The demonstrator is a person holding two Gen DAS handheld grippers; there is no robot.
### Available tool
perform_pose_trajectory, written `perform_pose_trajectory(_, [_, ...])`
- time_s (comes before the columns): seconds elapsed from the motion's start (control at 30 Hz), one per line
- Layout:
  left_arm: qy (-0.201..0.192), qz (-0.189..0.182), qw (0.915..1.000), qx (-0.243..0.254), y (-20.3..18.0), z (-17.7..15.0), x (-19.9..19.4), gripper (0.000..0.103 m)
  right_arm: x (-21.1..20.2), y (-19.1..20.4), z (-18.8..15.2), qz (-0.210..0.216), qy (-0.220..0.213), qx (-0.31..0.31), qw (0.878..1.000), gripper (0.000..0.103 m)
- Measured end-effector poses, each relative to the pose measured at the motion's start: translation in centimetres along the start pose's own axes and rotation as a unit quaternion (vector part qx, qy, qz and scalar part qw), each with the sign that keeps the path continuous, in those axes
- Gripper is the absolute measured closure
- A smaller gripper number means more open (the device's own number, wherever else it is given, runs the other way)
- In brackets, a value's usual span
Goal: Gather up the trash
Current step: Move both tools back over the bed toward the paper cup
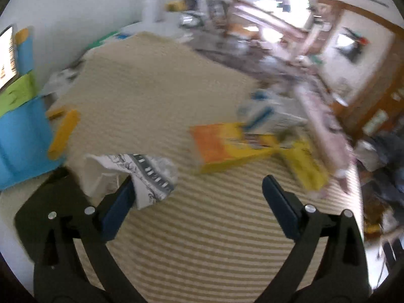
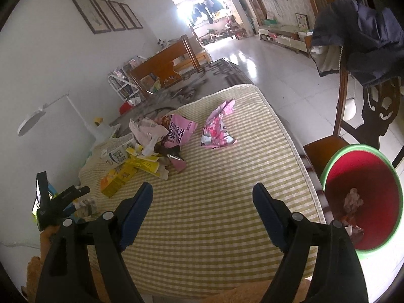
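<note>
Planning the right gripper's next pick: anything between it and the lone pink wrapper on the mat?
Nothing visible. The right gripper is open over bare striped mat, and the pink wrapper lies alone ahead of it, apart from the trash pile to its left.
</note>
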State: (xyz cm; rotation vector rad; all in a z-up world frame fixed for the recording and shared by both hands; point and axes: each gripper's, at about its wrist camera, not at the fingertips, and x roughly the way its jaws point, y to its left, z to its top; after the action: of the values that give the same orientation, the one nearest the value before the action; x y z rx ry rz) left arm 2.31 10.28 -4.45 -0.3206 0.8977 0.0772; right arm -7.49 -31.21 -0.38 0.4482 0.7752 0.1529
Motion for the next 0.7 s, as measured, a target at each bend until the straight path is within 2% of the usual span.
perform_pose_trajectory(0.13, [0.013,-0.046,0.9977,0.049,-2.5,-0.7,0.2,0.007,-0.1,0.0,0.0,0.002,-0.002,0.000,1.000,0.024])
perform_pose_trajectory(0.23, [-0.016,-0.029,0.9977,0.059,-2.7,-1.0,-1.0,0.007,-0.1,0.0,-0.1,0.002,-0.001,0.002,1.000,0.024])
perform_pose_trajectory(0.3, [-0.039,-0.022,0.9983,0.039,-1.6,-0.7,-2.1,0.007,-0.1,0.0,-0.1,0.003,-0.001,0.003,1.000,0.024])
perform_pose_trajectory(0.33, [-0.051,-0.022,0.9984,0.011,-0.4,-0.6,-3.1,0.007,-0.1,0.0,-0.1,0.003,0.000,0.003,1.000,0.024])
perform_pose_trajectory(0.4, [-0.054,-0.016,0.9982,-0.018,0.9,-0.7,-4.2,0.007,-0.1,0.0,-0.1,0.002,0.001,0.003,1.000,0.024])
perform_pose_trajectory(0.47, [-0.044,0.009,0.9986,-0.028,2.4,-1.1,-5.2,0.006,0.1,0.1,-0.1,0.001,0.006,0.003,1.000,0.024])
perform_pose_trajectory(0.53, [-0.013,0.001,0.9984,-0.056,4.2,-0.9,-5.1,0.006,0.5,0.2,0.0,-0.001,0.012,0.003,1.000,0.024])
perform_pose_trajectory(0.6, [0.017,0.016,0.9962,-0.083,5.7,-0.7,-4.0,0.006,0.7,0.3,0.0,-0.002,0.016,0.001,1.000,0.024])
perform_pose_trajectory(0.7, [0.057,0.004,0.9916,-0.116,6.3,-0.2,-1.5,0.006,0.7,0.3,-0.1,-0.001,0.016,0.000,1.000,0.024])
